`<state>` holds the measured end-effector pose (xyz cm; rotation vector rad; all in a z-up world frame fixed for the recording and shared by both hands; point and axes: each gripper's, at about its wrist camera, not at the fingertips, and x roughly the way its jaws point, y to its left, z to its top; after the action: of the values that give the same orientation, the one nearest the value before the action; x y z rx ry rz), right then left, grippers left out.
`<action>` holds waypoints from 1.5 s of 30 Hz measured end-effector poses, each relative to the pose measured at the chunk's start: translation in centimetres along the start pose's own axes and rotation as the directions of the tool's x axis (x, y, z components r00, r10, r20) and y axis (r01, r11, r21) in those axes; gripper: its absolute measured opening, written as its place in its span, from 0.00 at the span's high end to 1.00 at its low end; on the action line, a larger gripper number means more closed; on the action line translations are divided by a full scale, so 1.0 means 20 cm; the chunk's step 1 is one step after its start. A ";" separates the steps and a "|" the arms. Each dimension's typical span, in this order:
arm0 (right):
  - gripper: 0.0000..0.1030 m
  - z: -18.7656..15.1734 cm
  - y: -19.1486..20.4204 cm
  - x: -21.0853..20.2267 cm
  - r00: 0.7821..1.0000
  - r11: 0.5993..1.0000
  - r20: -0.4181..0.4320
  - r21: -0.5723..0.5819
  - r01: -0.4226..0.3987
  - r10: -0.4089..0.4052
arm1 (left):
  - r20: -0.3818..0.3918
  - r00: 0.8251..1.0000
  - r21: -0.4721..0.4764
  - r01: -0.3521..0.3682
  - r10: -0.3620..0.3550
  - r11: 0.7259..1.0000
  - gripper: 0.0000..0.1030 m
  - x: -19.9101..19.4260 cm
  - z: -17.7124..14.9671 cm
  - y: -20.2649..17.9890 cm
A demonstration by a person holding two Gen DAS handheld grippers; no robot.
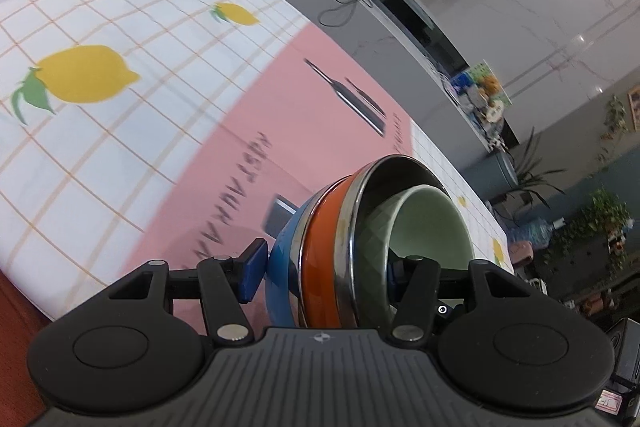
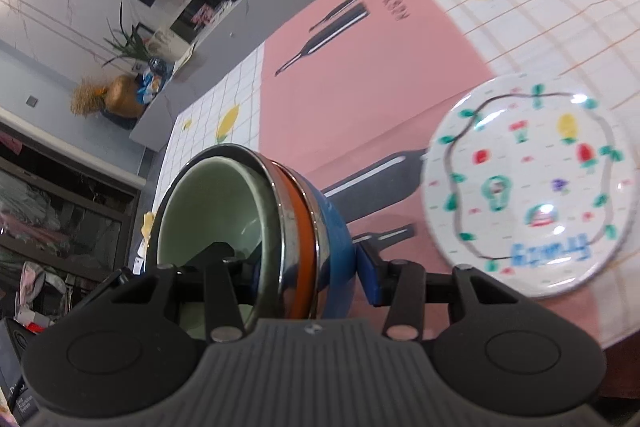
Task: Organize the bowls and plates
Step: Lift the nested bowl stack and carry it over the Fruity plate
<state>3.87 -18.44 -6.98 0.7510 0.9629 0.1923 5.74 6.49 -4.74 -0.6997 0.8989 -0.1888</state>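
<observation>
Above the pink placemat [image 1: 224, 131] on the lemon-print tablecloth [image 1: 100, 27], left gripper [image 1: 324, 267] and right gripper [image 2: 304, 267] clamp opposite rims of a tilted nest of blue, orange, steel-rimmed and green ceramic bowls [image 1: 360, 227], which could slide apart if either grip eases.

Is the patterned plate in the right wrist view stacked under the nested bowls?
No, the patterned plate lies by itself on the pink mat, apart from the nested bowls clamped in the right gripper.

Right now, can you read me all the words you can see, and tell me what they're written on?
"RESTAURANT", partly cut off, on the pink placemat.
Smaller line on the placemat's far end: too blurred to read.
Blue word on the patterned plate: too blurred to read.
Bowl stack: no words.
</observation>
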 end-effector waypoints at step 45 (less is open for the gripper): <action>0.56 0.24 -0.58 -0.33 0.989 0.978 0.074 0.177 0.112 -0.127 | -0.204 0.978 0.123 0.066 -0.040 0.990 0.39 0.49 -0.21 -0.47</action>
<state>1.96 -32.46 -8.52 0.8506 0.9481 -0.0290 9.82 -6.84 -6.95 -0.5914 1.0515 -0.3676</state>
